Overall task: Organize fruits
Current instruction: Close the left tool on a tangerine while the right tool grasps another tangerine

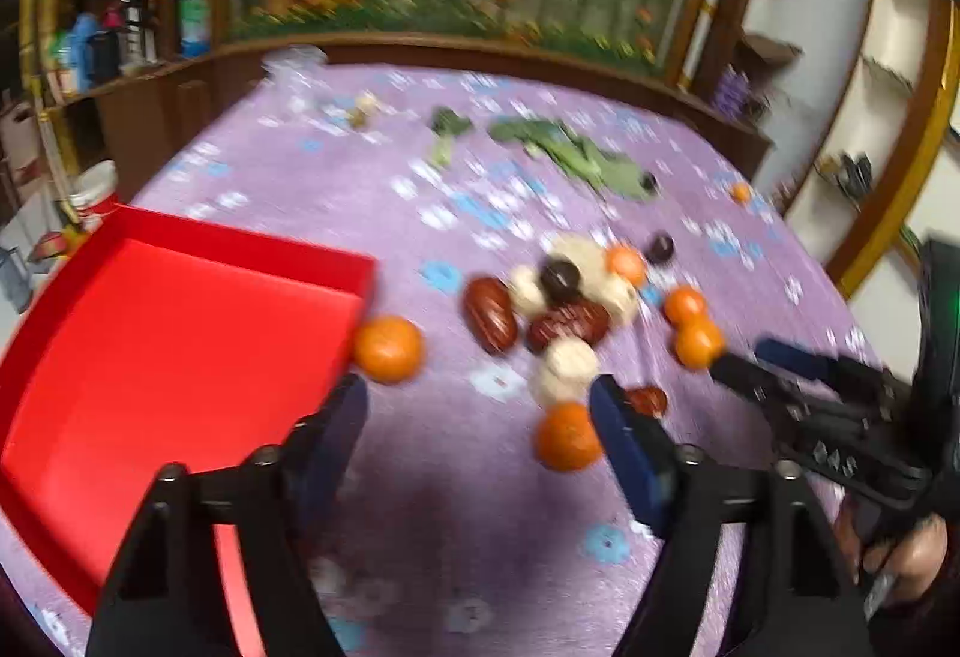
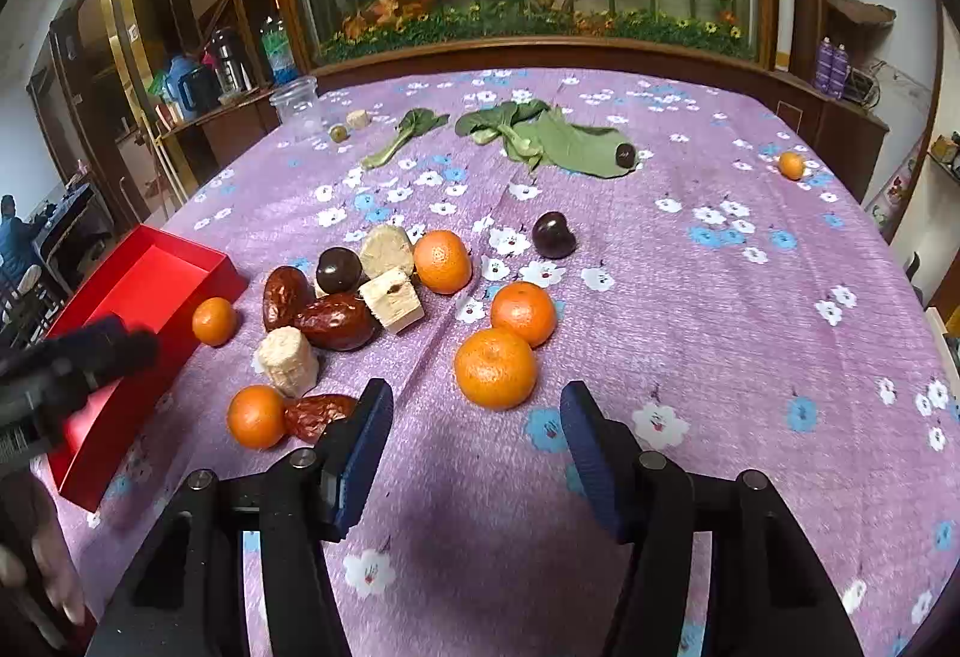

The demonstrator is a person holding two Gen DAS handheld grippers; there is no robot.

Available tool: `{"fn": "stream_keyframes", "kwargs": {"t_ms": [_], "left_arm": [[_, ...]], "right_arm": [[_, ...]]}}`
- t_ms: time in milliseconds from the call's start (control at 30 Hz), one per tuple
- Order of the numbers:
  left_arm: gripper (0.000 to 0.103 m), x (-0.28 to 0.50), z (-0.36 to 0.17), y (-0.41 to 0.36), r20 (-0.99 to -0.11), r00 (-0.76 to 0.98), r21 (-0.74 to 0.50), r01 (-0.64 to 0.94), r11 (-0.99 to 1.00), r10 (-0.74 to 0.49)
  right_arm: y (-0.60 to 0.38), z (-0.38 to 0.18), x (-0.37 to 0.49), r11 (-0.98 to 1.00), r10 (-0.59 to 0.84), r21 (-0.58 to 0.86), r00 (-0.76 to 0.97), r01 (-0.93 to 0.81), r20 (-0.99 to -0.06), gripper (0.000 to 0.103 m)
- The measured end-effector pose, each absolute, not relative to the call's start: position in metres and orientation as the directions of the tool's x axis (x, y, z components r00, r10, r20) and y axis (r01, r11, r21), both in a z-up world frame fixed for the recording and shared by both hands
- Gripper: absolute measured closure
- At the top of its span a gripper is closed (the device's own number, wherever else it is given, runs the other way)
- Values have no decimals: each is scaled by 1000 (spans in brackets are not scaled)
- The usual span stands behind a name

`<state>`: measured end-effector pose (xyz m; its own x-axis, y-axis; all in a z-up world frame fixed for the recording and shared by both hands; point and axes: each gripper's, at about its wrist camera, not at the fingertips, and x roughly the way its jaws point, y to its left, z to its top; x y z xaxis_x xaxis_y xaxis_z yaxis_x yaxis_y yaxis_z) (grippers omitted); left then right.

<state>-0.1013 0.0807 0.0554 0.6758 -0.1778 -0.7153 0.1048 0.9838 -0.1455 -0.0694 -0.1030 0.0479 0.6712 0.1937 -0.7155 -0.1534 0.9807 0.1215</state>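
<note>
Counting 6 tangerines (image 2: 495,368), 3 dates (image 2: 333,320); both tongs (image 2: 474,417) wide, empty.

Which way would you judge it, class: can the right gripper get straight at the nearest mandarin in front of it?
Probably yes. The right gripper is open and empty, and the nearest mandarin lies just ahead between its fingers on bare tablecloth. A second mandarin sits close behind it.

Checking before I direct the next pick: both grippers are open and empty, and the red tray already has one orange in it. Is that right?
Not quite. The red tray holds nothing; the right wrist view shows its floor bare. The nearest small orange lies on the purple tablecloth just outside the tray's wall. The rest stands: the left gripper and right gripper are both open and empty.
</note>
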Motion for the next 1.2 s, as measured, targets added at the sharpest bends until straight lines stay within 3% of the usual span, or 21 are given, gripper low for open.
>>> {"fn": "stream_keyframes", "kwargs": {"t_ms": [100,200,300,467,500,567,600,633,933,1200], "left_arm": [[36,-93,40,68,-750,616,-186,152,971,-241],[36,-88,30,56,-773,585,-172,178,969,-245],[36,-82,19,47,-798,553,-159,190,969,-240],[36,-75,16,45,-817,528,-151,190,970,-231],[39,-77,16,44,-819,529,-138,193,971,-222],[54,-79,16,38,-822,531,-104,211,972,-203],[70,-80,16,36,-822,533,-95,220,971,-201],[71,-80,16,33,-822,536,-78,226,971,-191],[72,-89,34,54,-782,593,-110,173,979,-193],[72,-108,75,119,-705,698,-147,35,988,-130]], "right_arm": [[-101,44,-61,979,200,128,658,-157,-726,41],[-99,38,-52,980,197,125,642,-157,-741,42],[-98,33,-46,980,197,127,626,-154,-755,51],[-99,31,-42,981,189,125,624,-145,-758,51],[-99,30,-41,982,188,125,622,-143,-760,51],[-99,29,-39,984,176,117,621,-135,-763,58],[-99,29,-39,985,167,111,622,-129,-765,60],[-99,29,-38,985,167,112,621,-128,-766,65],[-97,49,-55,984,179,124,655,-130,-734,66],[-51,94,-78,953,295,147,686,-266,-665,65]]}}
